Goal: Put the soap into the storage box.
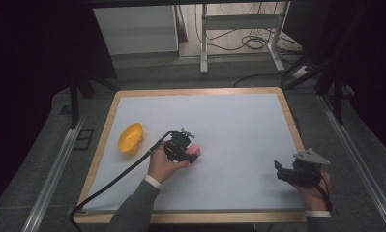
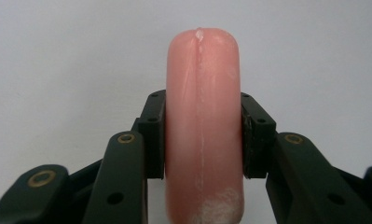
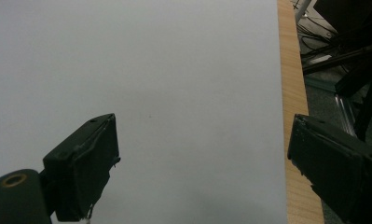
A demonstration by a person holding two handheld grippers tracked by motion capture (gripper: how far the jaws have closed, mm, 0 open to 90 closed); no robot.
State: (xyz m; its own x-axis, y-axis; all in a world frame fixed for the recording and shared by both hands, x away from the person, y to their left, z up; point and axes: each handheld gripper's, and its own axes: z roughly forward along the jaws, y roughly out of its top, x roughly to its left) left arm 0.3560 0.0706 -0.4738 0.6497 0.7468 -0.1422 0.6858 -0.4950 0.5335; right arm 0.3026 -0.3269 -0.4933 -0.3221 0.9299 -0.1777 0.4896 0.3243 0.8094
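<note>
Two grippers work over one counter [image 1: 239,104], a pale sheet framed by a wooden rim. The left gripper [image 1: 185,151] sits near the middle of the counter, and its jaws pinch one pink sausage [image 2: 203,126] across its width, both pads pressed against its sides; in the left gripper view the sausage stands between them, its rounded end past the jaw tips. One yellow bowl [image 1: 130,138] rests on the counter to the left of that gripper, apart from it. The right gripper [image 1: 283,170] sits near the right front edge of the counter, its jaws spread wide with only bare surface between them.
</note>
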